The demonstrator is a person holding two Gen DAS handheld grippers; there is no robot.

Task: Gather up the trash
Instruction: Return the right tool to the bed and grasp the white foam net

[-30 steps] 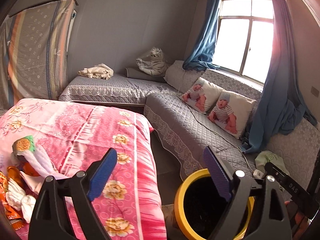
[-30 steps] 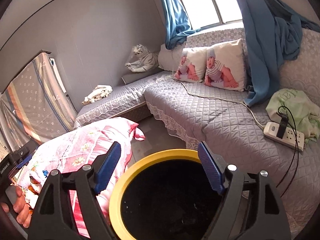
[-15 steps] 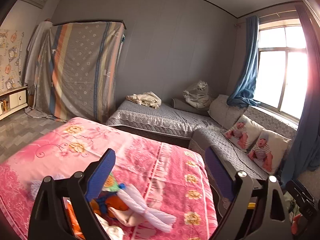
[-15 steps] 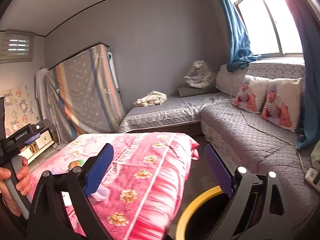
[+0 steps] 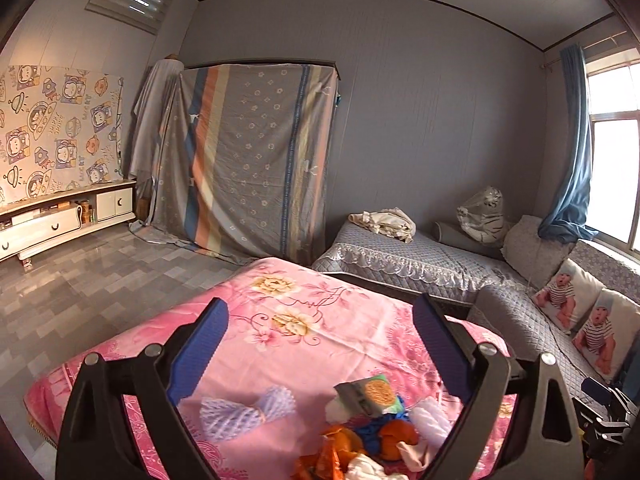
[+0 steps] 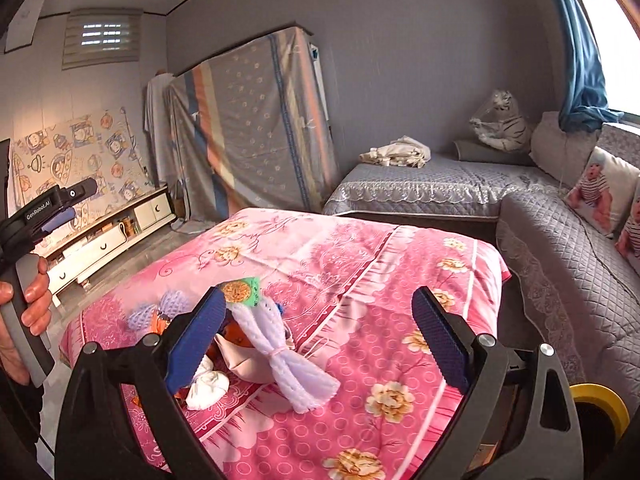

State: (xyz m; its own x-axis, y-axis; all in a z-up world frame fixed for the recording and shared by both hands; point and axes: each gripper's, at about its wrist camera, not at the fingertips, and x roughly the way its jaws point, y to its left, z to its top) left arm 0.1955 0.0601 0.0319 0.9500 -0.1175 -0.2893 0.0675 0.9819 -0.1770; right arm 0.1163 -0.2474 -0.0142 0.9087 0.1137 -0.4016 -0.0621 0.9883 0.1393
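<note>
Two empty grippers closing in on the trash pile

Both tools are pointing over the pink table point(image 6: 360, 264), and neither is carrying anything. The right gripper point(image 6: 318, 334) is standing with its jaws spread wide, nothing between the pads. The left gripper point(image 5: 320, 344) is likewise gaping, empty.

The trash point(image 5: 372, 432) is lying in a loose heap near the table's close edge: orange peel point(image 5: 340, 444), a biscuit wrapper point(image 5: 370, 394), white foam nets point(image 6: 280, 356), a purple net point(image 5: 236, 412) slightly apart from the rest, and crumpled tissue point(image 6: 208, 384). The bin point(image 6: 596, 400), yellow-rimmed, is sitting on the floor at the right, between table and sofa point(image 6: 560, 248).

The step in hand looks like the reach for a next piece. Doing it well probably means choosing one item at the pile's rim, such as the tied white net, rather than stabbing into the middle and scattering peel. The person should be dropping the pads level with the cloth, straddling the net across its narrow tied waist, and pinching without snagging the tablecloth. Soft foam will likely squash, so a full close seems needed. The other hand point(image 6: 28, 300) is best kept clear of the path to the bin.
</note>
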